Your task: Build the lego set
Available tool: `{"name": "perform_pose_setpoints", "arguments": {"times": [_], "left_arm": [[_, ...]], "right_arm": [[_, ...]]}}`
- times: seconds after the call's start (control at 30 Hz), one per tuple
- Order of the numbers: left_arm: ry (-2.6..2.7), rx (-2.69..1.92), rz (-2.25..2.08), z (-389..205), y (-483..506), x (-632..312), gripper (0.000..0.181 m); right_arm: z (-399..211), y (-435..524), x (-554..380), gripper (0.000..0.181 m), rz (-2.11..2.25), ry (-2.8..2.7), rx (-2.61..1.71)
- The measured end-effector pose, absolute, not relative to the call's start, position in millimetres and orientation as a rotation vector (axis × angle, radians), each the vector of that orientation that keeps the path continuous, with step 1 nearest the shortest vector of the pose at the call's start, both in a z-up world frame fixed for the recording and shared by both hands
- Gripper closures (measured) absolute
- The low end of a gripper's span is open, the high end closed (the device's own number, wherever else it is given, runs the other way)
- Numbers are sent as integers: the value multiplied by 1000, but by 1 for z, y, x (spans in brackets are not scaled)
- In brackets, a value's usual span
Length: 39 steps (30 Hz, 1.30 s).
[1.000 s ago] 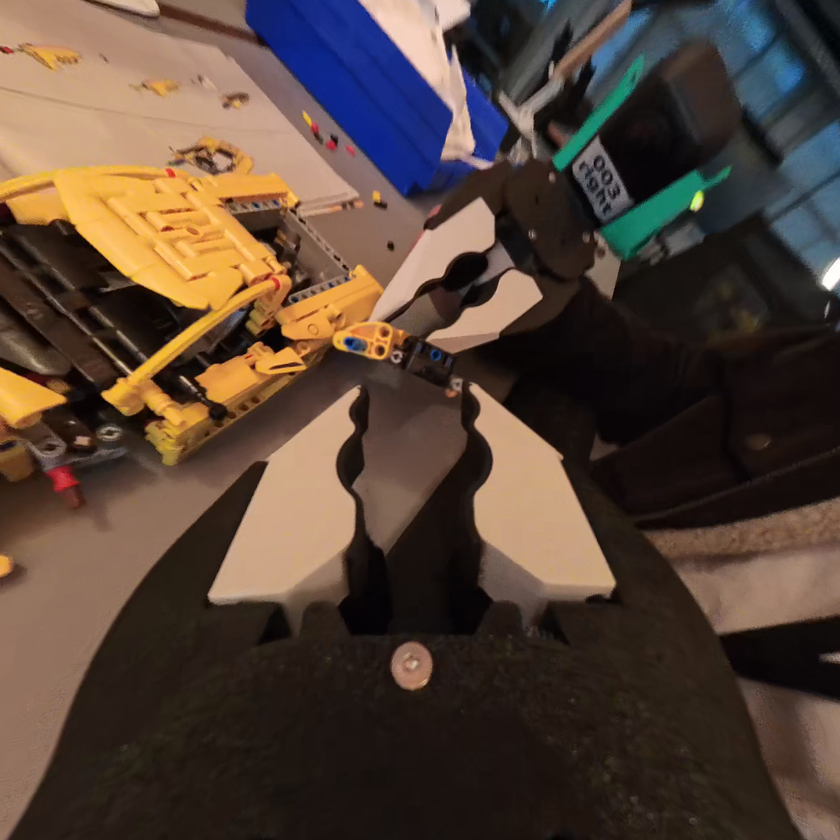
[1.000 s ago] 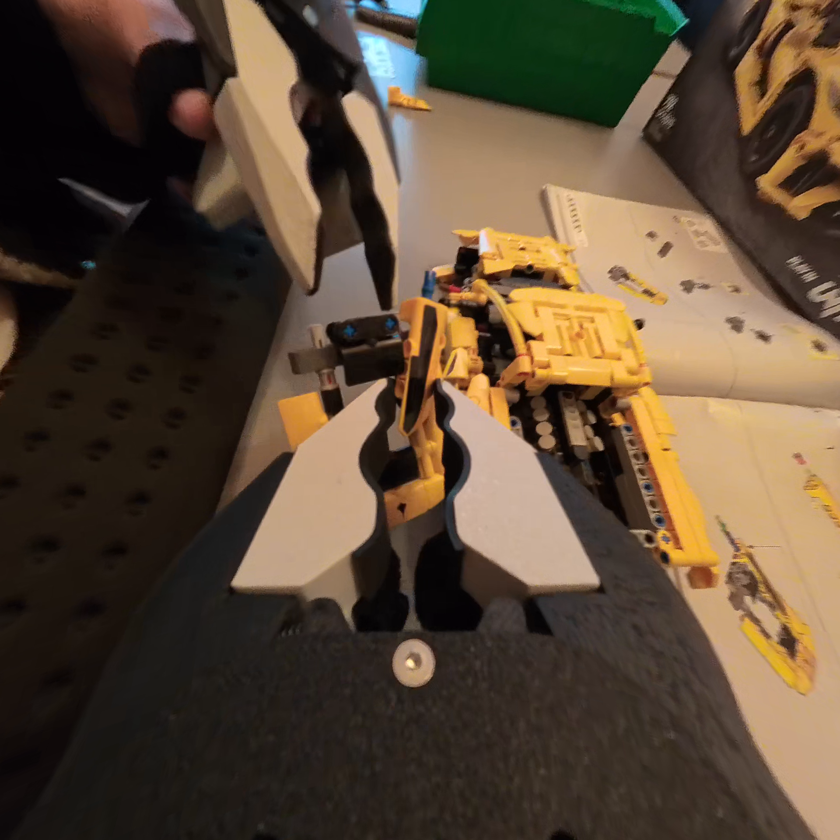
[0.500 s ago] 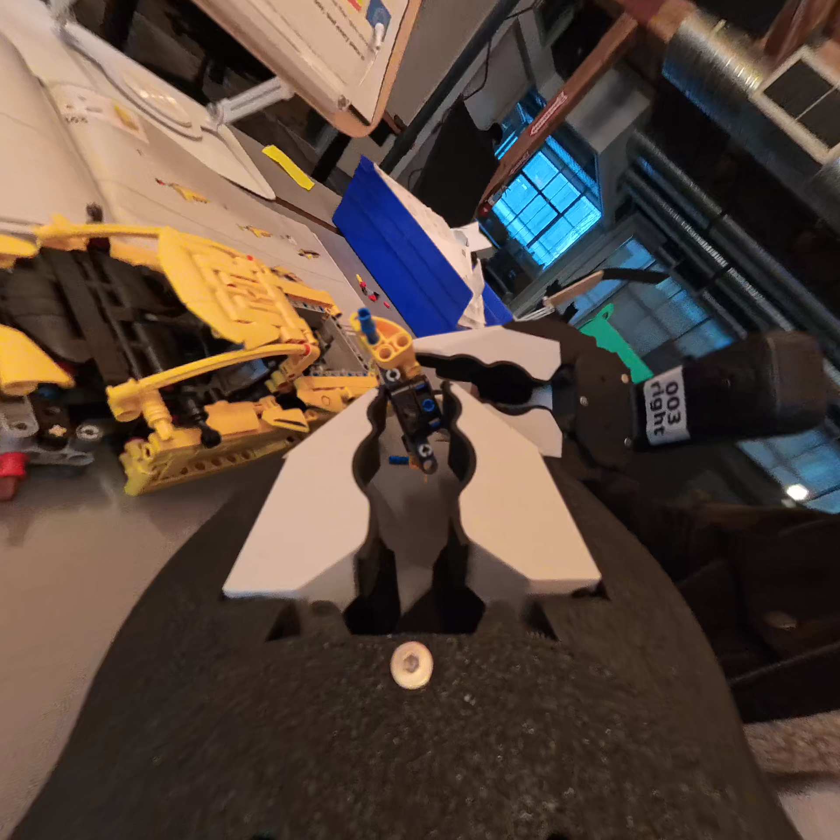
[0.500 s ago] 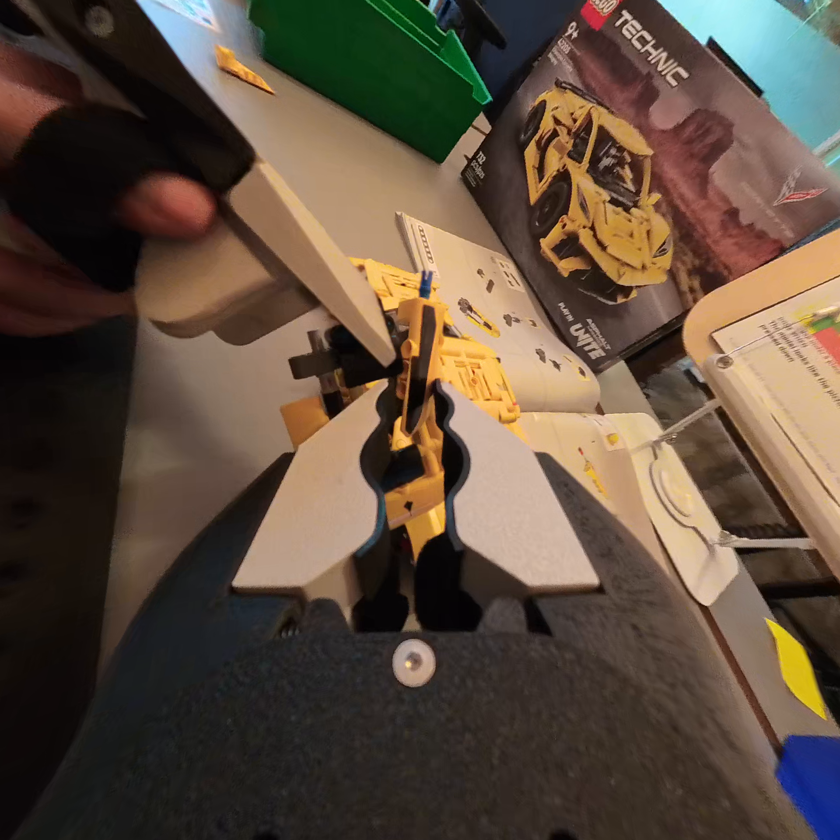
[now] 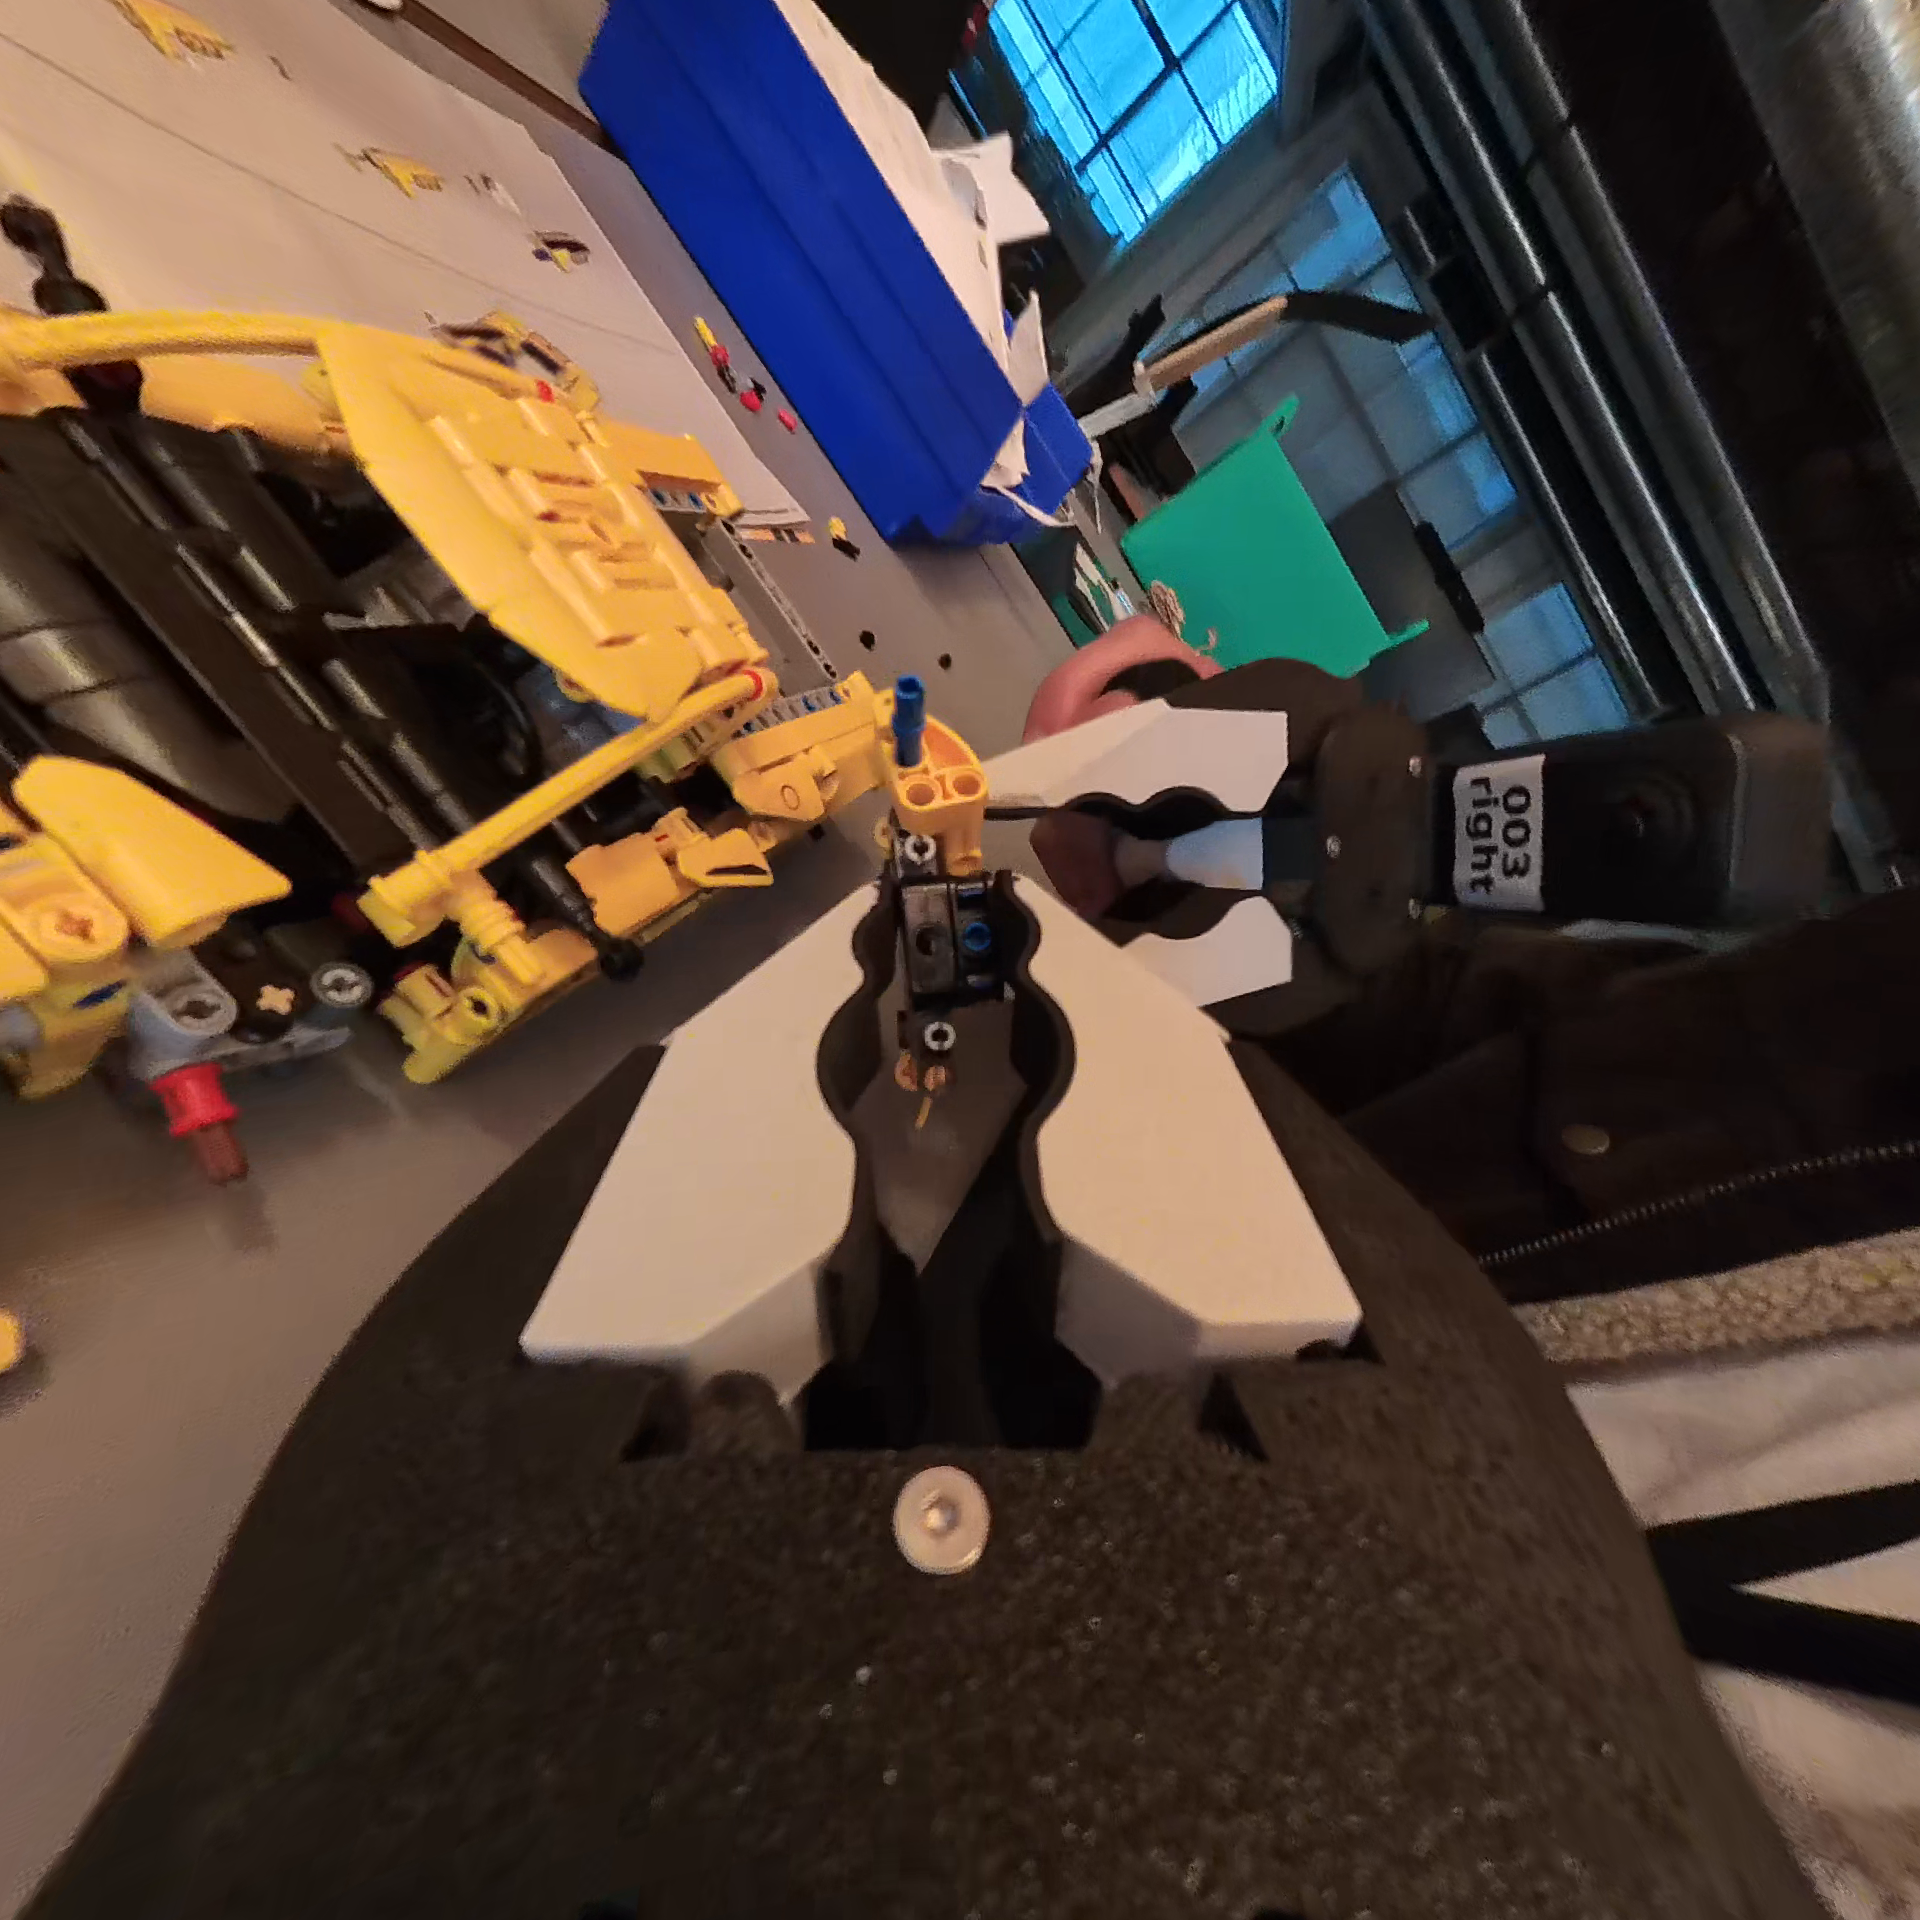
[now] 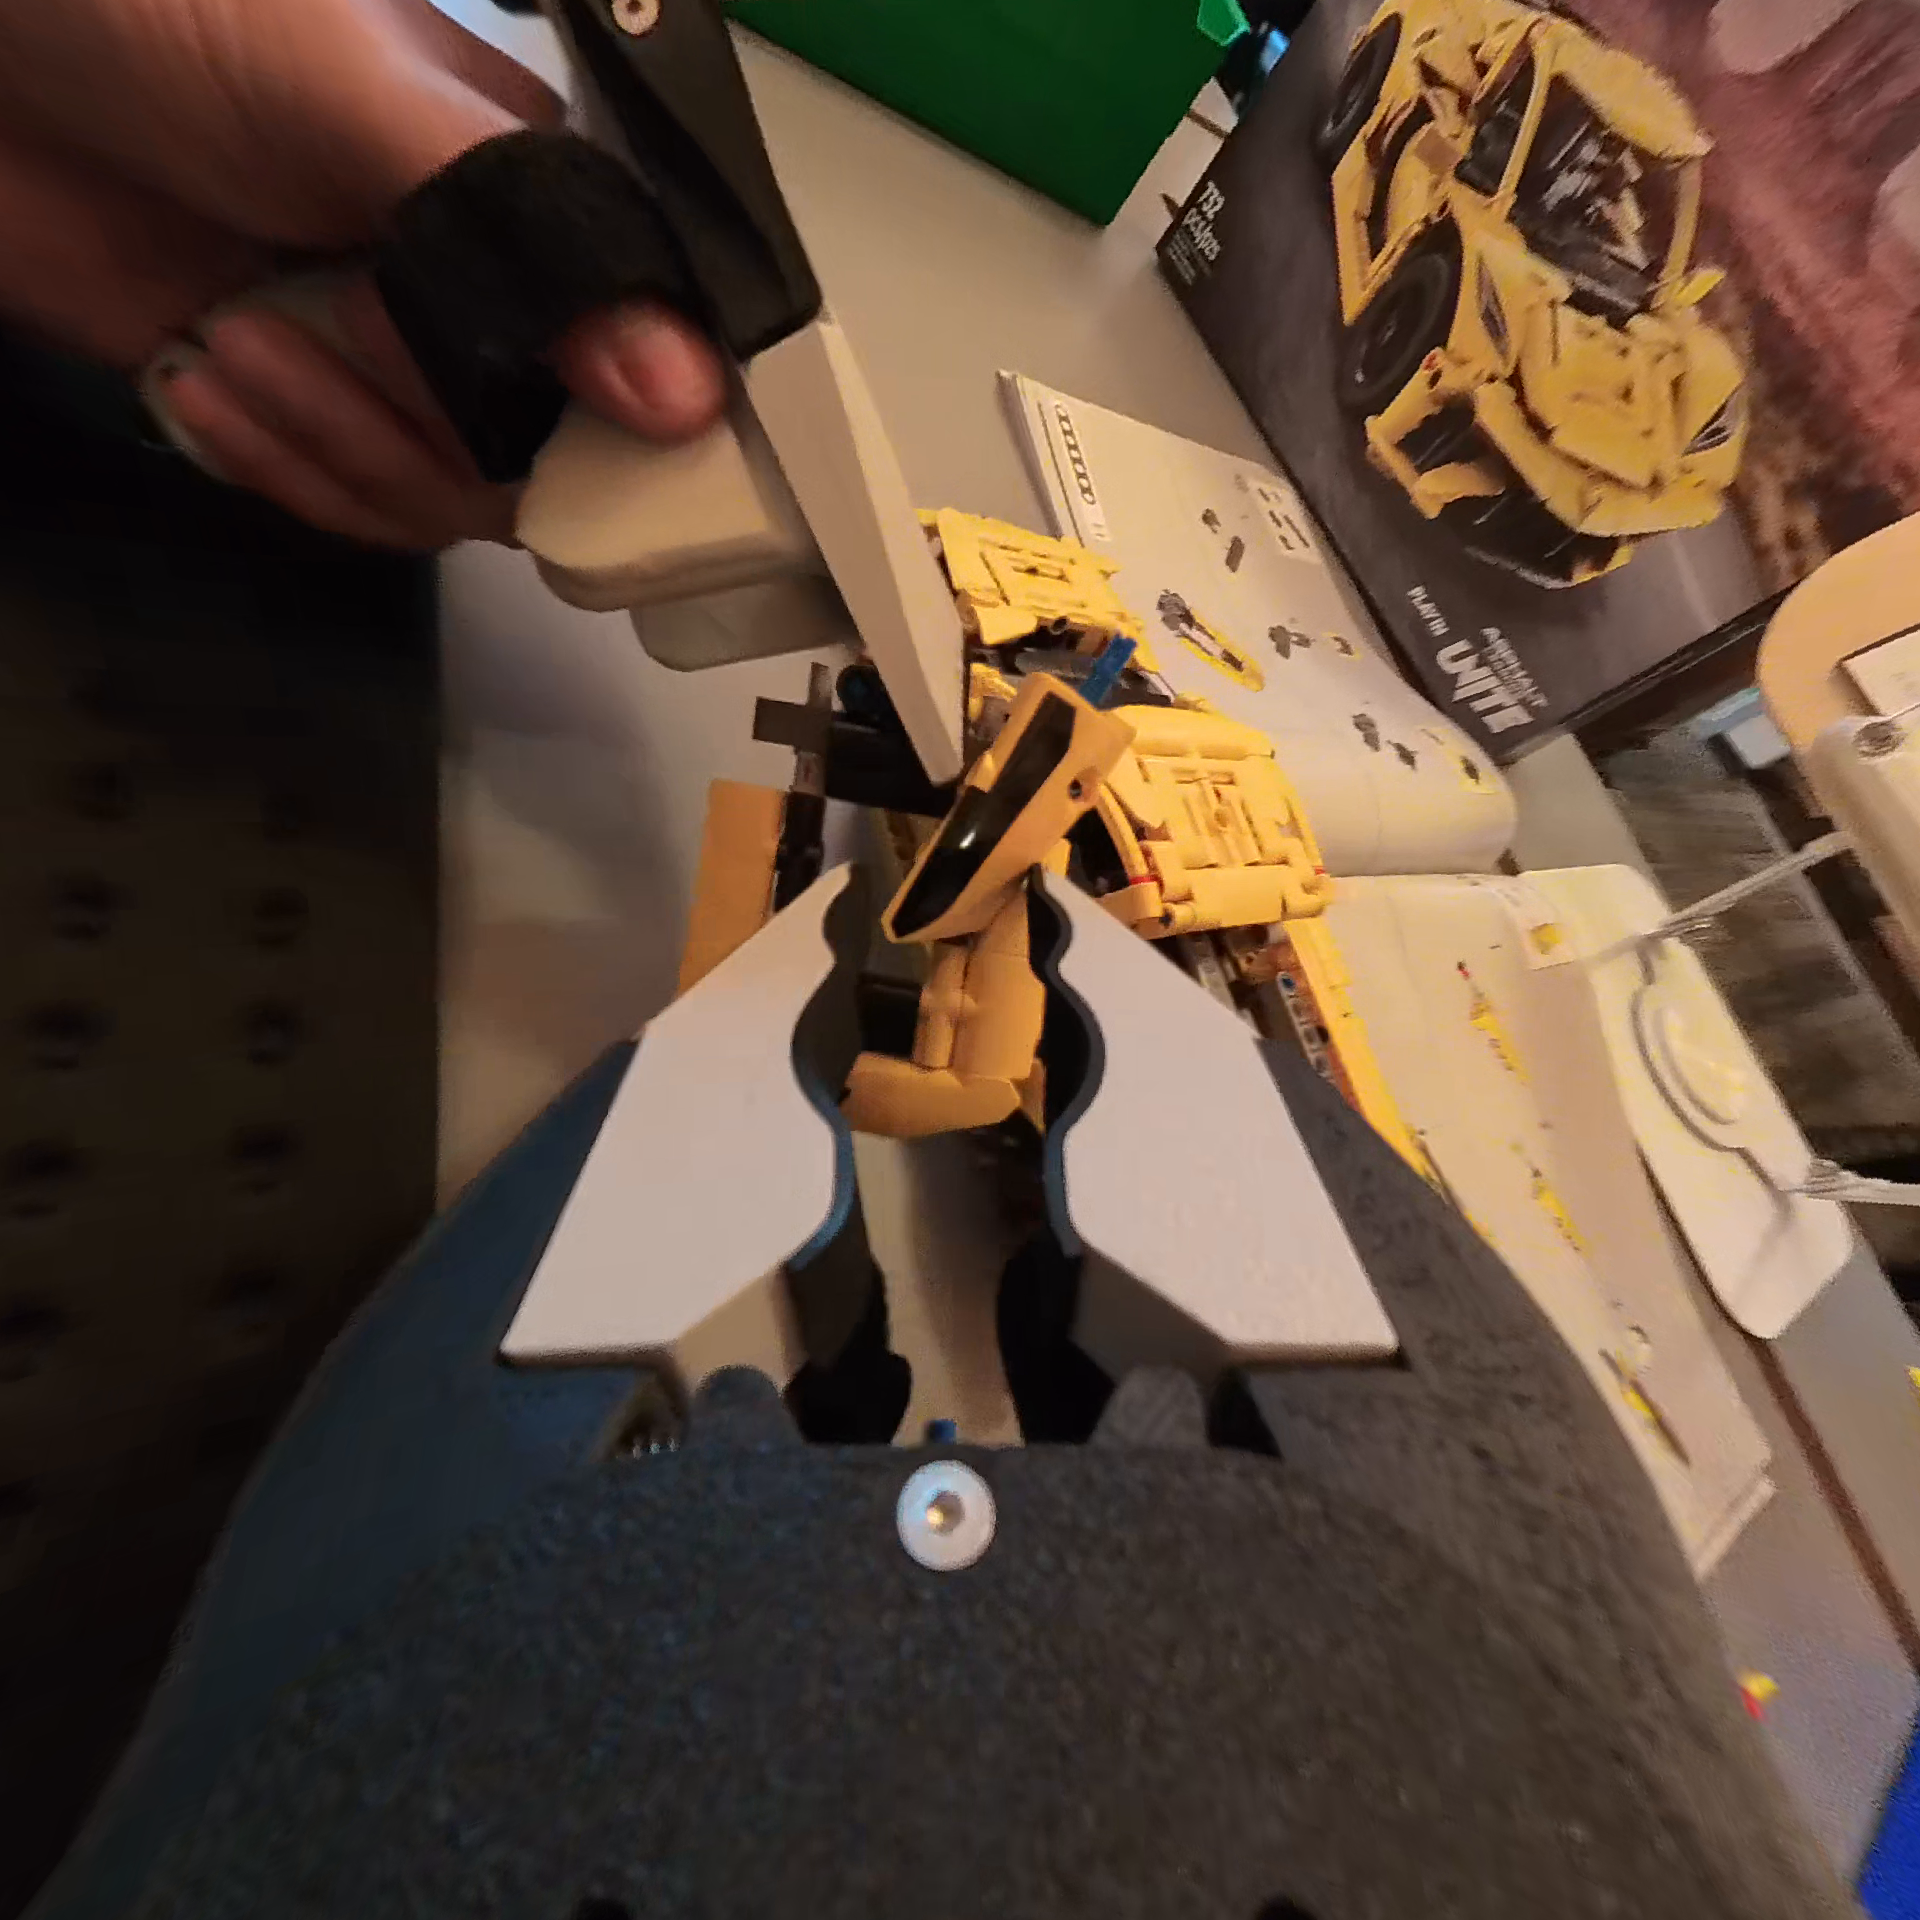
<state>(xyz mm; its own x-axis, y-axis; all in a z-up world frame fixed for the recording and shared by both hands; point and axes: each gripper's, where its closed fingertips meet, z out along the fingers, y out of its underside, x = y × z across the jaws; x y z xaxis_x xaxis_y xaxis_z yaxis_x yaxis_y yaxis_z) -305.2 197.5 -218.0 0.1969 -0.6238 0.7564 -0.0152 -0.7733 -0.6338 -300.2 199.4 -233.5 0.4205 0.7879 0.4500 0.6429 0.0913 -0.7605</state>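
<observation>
My left gripper (image 5: 940, 904) is shut on the black end of a small sub-assembly (image 5: 940, 800) with a yellow connector and a blue pin on top. In the right wrist view that sub-assembly's yellow panel (image 6: 997, 821) sits tilted between the fingers of my right gripper (image 6: 945, 883), whose jaws stand apart around it. My left gripper's finger (image 6: 894, 623) comes down from above onto the black part. My right gripper (image 5: 1060, 862) also shows in the left wrist view, open, just right of the piece. The part-built yellow car (image 5: 540, 540) lies on the table to the left, also visible behind the piece (image 6: 1195, 821).
A blue bin (image 5: 810, 260) stands behind the car, with small loose pieces (image 5: 748, 395) near it. A green bin (image 6: 987, 83), the set's box (image 6: 1507, 312) and open instruction booklets (image 6: 1247, 644) lie on the far side. A person's hand (image 6: 312, 260) holds the left gripper. The grippers are tip to tip, or close to it.
My left gripper closed on the sub-assembly's black end. My right gripper's jaws have opened wider, and the yellow panel has tilted between them.
</observation>
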Motion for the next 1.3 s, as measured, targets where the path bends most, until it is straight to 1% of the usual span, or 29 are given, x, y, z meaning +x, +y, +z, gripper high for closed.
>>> {"name": "perform_pose_setpoints", "arguments": {"times": [0.13,0.2,0.3,0.4,0.53,0.57,0.63,0.67,0.9,1.1,1.3], "left_arm": [[734,-1972,-1633,-215,195,-306,164],[801,-1966,-1651,-214,192,-306,164],[910,-1942,-1671,-214,185,-304,164],[1031,-1913,-1667,-212,177,-301,164],[1192,-1901,-1628,-214,165,-297,165],[1231,-1904,-1613,-216,163,-297,165],[1316,-1913,-1579,-219,158,-297,165],[1359,-1919,-1551,-221,156,-298,165],[1681,-1866,-1247,-212,155,-301,165],[1818,-1798,-1029,-215,157,-297,165],[1860,-1777,-1050,-225,152,-297,165]], "right_arm": [[-229,188,-302,141,367,-1287,-1663],[-221,184,-300,139,538,-1249,-1702],[-205,191,-290,142,805,-1113,-1746],[-206,194,-290,131,1131,-1047,-1819],[-206,181,-297,134,1544,-1041,-1853],[-207,176,-298,142,1600,-1076,-1862],[-209,172,-298,165,1598,-1113,-1861],[-211,172,-298,167,1550,-1142,-1849],[-197,163,-300,167,1111,-1368,-1686],[-201,160,-298,167,1125,-1352,-1612],[-209,160,-294,167,1109,-1392,-1588]]}}
